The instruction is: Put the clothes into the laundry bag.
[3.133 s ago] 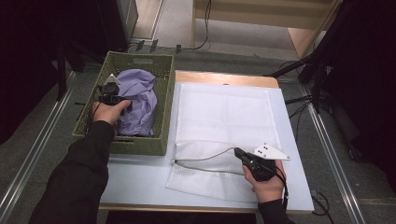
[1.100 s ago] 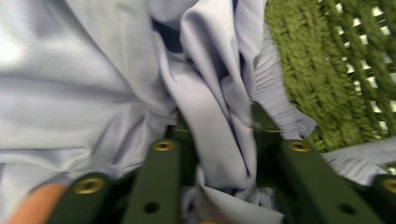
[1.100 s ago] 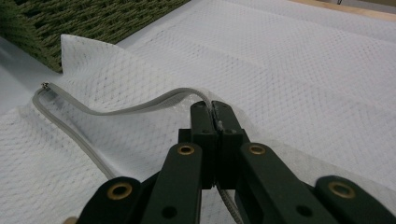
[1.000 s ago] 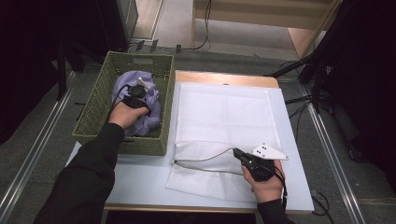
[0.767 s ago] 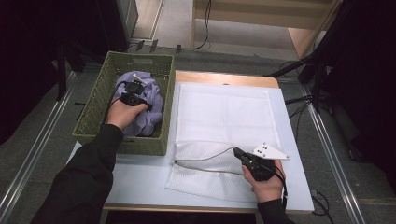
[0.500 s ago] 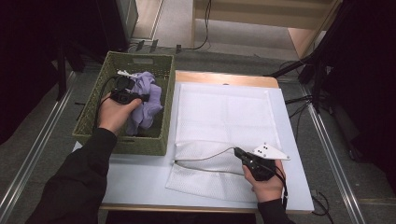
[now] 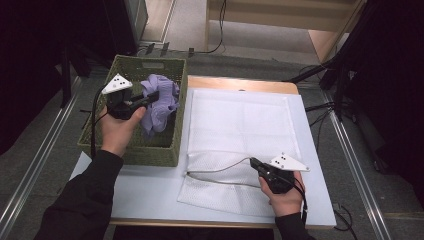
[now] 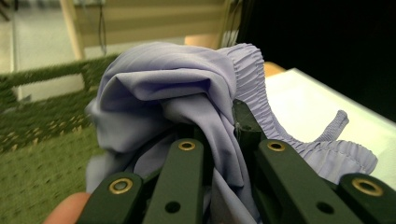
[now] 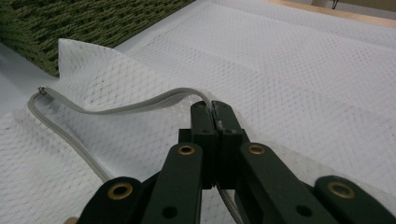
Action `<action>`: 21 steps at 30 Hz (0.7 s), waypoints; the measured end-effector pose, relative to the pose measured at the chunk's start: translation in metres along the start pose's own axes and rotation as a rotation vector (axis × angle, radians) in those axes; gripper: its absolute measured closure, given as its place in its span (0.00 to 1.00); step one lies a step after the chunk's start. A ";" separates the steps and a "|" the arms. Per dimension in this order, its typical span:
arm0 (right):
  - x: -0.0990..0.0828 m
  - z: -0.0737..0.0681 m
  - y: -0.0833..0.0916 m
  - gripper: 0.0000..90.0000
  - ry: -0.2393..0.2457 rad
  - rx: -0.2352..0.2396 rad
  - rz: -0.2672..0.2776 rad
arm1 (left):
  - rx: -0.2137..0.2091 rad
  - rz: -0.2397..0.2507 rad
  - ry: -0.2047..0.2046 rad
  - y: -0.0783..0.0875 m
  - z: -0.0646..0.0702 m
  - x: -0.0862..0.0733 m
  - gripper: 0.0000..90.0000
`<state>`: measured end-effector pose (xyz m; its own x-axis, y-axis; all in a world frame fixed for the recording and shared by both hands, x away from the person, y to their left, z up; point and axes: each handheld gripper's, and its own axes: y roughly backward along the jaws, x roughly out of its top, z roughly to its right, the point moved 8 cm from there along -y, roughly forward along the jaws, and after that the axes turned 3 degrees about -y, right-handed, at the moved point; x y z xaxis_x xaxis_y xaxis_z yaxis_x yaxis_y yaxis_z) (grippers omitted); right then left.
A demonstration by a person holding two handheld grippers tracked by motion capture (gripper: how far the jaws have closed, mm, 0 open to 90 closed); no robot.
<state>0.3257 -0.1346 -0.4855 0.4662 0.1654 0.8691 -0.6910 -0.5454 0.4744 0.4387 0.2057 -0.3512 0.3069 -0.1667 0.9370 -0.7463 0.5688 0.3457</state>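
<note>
White table [image 7: 150, 187]: left gripper [image 7: 150, 96] clamped on lilac garment [image 7: 159, 102], lifted over green basket [image 7: 145, 150]. Right gripper [image 7: 254, 162] pinched tight on mesh bag [image 7: 240, 125] zipper edge [image 9: 140, 106], near table's front.

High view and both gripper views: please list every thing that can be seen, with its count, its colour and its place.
woven rectangular basket: one, green, on the table's left part.
crumpled lilac cloth garment with an elastic band: one, lilac, lifted over the basket, pinched in the left gripper.
white mesh laundry bag: one, white, flat on the table right of the basket, its near edge held open.
grey zipper edge of the bag: one, grey, arched up at the bag's near opening, pinched in the right gripper.
table top: one, pale grey-white with a wooden far edge.
left gripper: one, black, above the basket, shut on the garment.
right gripper: one, black, at the bag's near edge, shut on the zipper edge.
</note>
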 end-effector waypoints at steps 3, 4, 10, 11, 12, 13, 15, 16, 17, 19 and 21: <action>0.000 0.000 0.000 1.00 -0.001 -0.001 0.002 | -0.029 0.030 -0.007 0.005 0.011 0.005 0.94; 0.000 0.000 0.001 1.00 0.000 0.000 0.001 | -0.044 0.039 -0.005 0.007 0.015 0.007 0.94; 0.001 0.000 0.001 1.00 0.002 0.000 0.004 | -0.112 0.093 -0.018 0.017 0.041 0.018 0.94; 0.001 0.000 0.001 1.00 0.002 -0.001 0.004 | -0.128 0.096 -0.019 0.018 0.047 0.019 0.94; 0.001 0.000 0.001 1.00 0.004 0.000 0.005 | -0.144 0.097 -0.027 0.018 0.054 0.019 0.94; 0.001 0.000 0.001 1.00 0.003 0.000 0.005 | -0.156 0.099 -0.033 0.019 0.060 0.018 0.94; 0.001 0.000 0.000 1.00 0.001 -0.001 0.004 | -0.182 0.100 -0.045 0.020 0.073 0.016 0.94; 0.001 0.000 0.000 1.00 0.000 -0.001 0.003 | -0.199 0.103 -0.050 0.021 0.078 0.016 0.94; 0.001 0.000 0.000 1.00 0.002 -0.001 0.004 | -0.211 0.110 -0.046 0.022 0.084 0.015 0.94; 0.002 0.000 0.001 1.00 0.003 0.000 0.006 | -0.246 0.124 -0.032 0.023 0.095 0.014 0.94; 0.002 0.001 0.001 1.00 0.000 -0.001 0.008 | -0.272 0.127 -0.035 0.024 0.107 0.013 0.94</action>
<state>0.3264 -0.1352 -0.4835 0.4604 0.1615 0.8729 -0.6950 -0.5461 0.4677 0.3612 0.1311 -0.3255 0.1971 -0.1049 0.9748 -0.5902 0.7812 0.2034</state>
